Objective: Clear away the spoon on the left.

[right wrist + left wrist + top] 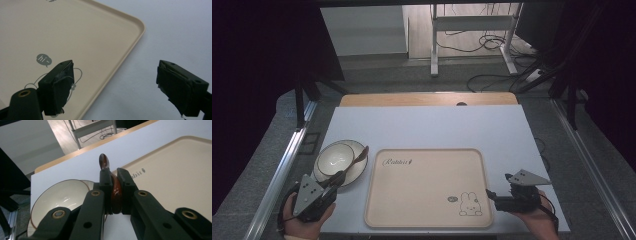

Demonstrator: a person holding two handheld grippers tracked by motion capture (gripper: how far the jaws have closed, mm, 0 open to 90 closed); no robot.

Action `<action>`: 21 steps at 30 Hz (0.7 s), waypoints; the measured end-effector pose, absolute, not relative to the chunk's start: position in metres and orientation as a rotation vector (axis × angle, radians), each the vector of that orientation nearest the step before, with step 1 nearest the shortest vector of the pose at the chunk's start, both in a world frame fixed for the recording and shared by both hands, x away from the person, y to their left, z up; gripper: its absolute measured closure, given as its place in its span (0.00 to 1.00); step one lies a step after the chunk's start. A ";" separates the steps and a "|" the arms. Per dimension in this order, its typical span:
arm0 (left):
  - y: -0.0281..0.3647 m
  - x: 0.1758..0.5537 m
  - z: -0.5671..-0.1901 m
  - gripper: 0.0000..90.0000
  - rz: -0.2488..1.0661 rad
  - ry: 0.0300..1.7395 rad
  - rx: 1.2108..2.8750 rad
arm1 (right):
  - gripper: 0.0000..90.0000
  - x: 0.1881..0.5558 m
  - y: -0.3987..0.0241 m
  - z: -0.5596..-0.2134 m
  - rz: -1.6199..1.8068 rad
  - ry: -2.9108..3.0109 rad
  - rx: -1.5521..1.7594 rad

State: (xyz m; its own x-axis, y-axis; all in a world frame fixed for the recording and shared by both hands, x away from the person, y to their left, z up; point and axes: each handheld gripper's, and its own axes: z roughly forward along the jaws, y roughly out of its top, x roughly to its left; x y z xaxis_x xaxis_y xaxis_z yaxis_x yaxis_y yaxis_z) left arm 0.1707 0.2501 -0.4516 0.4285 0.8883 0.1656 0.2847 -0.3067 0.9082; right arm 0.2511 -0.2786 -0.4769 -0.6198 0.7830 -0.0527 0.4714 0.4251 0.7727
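Spoon (pixel 115 192) sits pinched between your left tongs (pixel 116 176) near the table's front-left corner, just beside the bowl (pixel 334 159) on its plate (pixel 357 170). Your right tongs (pixel 115 87) stand spread over the tray's (pixel 427 187) front-right corner.

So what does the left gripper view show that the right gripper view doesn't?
The left gripper view has the left gripper shut on a brown spoon, whose handle end pokes out past the fingertips, and a white bowl on a plate just beyond the jaws. The right gripper view has the right gripper with jaws wide apart and nothing between them, over the tray's near edge by its printed rabbit and "hi~" bubble. Both share the beige tray and the white table.
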 end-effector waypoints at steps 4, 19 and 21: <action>0.245 0.174 -0.453 0.94 0.869 0.996 1.827 | 0.17 0.251 -0.279 -0.477 1.043 2.277 1.068; 0.228 0.185 -0.459 0.94 0.839 0.964 1.873 | 0.16 0.251 -0.279 -0.477 1.044 2.277 1.066; 0.225 0.187 -0.458 0.94 0.838 0.958 1.877 | 0.17 0.251 -0.278 -0.477 1.042 2.280 1.065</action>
State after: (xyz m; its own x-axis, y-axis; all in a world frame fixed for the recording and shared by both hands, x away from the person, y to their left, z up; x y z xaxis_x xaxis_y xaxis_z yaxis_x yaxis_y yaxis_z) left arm 0.1872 0.2248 -0.4583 0.4830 0.8573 0.1783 0.2903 -0.3488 0.8911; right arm 0.2512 -0.2784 -0.4774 -0.6213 0.7817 -0.0535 0.4711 0.4273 0.7717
